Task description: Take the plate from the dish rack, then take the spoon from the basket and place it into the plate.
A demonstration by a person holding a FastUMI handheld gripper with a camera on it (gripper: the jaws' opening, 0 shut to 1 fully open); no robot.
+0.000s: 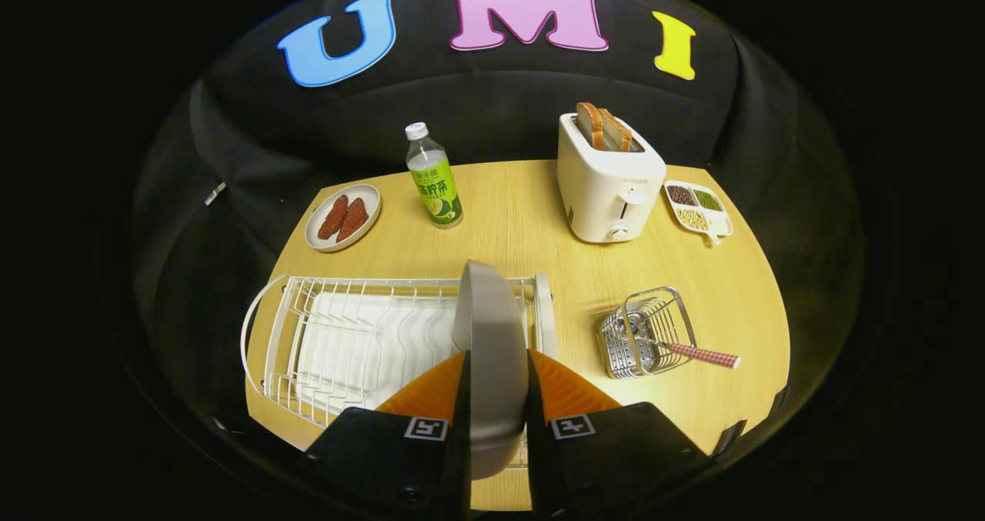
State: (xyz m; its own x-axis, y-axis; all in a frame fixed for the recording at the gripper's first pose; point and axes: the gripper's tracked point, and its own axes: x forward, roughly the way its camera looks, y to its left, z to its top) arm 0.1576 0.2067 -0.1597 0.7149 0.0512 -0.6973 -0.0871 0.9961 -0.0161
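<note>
Gripper view. My tongs [496, 375] are closed on the plate [492, 352], one finger pressed to each face; the plate stands on edge between them, its upper rim rising ahead of the fingertips. It sits at the right end of the dish rack [346, 336], a white wire frame on the near-left part of the table [523, 228]; whether the plate's lower rim touches the wires I cannot tell. The rack's other slots, to the left of the plate, are vacant.

To the right of the rack, apart from it, stands the wire basket [646, 332], and the spoon [692, 352] lies in it with its checked handle jutting over the basket's rim toward the table's right edge. Bare tabletop lies between rack and basket, and more in the middle ahead of the rack.

Along the far edge stand a dish of sausages [343, 217], a bottle [433, 176], a toaster [608, 178] holding bread, and a divided dish of beans [697, 208] beside the toaster.
</note>
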